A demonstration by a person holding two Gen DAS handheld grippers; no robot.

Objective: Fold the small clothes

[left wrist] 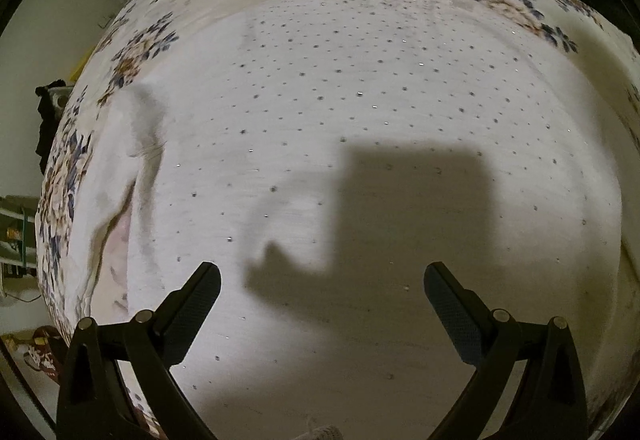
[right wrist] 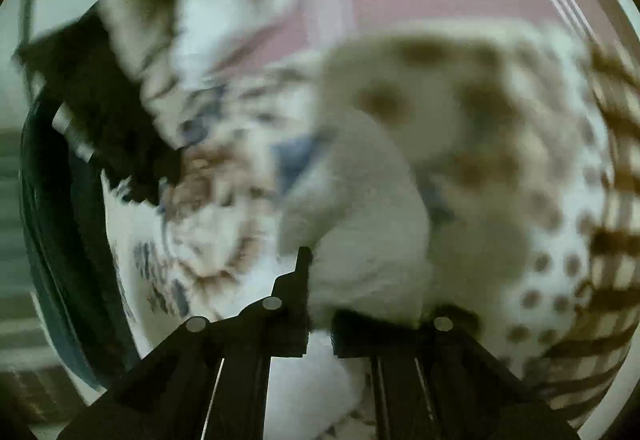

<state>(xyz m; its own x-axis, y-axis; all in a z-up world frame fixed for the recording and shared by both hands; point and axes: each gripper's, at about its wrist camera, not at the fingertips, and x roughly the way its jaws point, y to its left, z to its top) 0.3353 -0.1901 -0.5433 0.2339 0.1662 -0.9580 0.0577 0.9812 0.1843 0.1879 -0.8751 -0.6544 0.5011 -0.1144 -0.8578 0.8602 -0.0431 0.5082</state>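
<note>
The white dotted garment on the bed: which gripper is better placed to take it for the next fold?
Probably left. The left gripper hangs open right over the white dotted garment. The right gripper seems already shut on a spotted cloth, though that view is blurred.

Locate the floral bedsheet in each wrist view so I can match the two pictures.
Left wrist: the floral bedsheet rims the picture's top, left and right edges, lying under the white dotted garment below the open left gripper.
Right wrist: blurred, left of centre, behind the white brown-spotted garment pinched in the right gripper; the bedsheet shows there.
Shared landmark: the sheet's blue-and-brown flower print.
</note>
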